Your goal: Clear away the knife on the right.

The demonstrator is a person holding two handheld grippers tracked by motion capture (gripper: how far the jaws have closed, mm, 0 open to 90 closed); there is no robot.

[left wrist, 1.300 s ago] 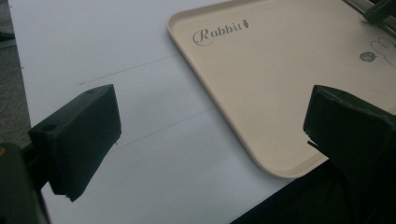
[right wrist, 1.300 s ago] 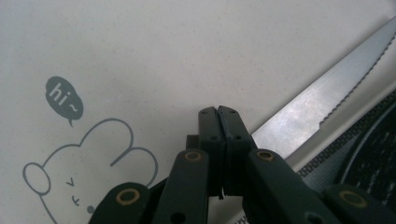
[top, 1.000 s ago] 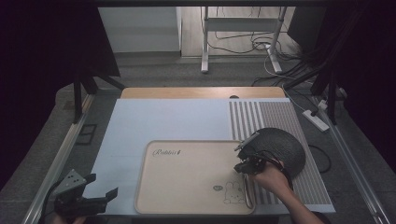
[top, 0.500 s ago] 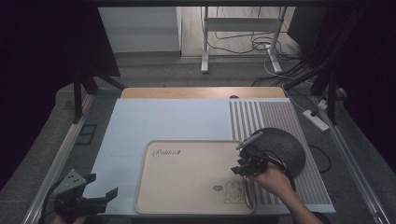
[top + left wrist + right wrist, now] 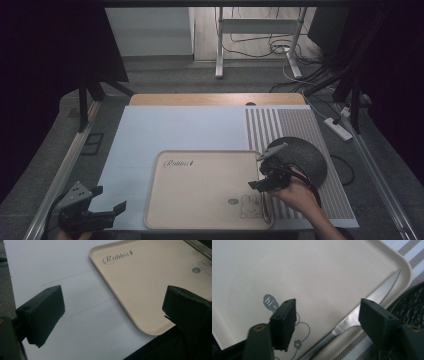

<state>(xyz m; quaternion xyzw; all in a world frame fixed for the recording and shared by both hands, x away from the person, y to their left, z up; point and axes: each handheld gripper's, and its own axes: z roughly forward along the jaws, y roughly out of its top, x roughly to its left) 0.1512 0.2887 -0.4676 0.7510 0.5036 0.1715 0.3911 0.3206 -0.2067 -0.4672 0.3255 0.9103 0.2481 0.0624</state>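
The right gripper [image 5: 261, 176] sits at the tray's [image 5: 155, 200] right edge in the lower right of the high view, a touch lower and nearer the rim than a second ago, when it hung closer to the dark round mat [image 5: 305, 155]. Its jaws stand apart, holding nothing. In the right gripper view, the knife [image 5: 362, 307] lies between and beyond them along the tray's [image 5: 404, 265] inner rim, serrated tip toward the upper right, handle toward the bottom. That small shift reads as lining up on the knife, not yet a grasp. The left gripper [image 5: 102, 207] has not moved: lower left, jaws wide apart, empty, over the white mat [image 5: 75, 322] beside the tray's [image 5: 110, 290] corner.
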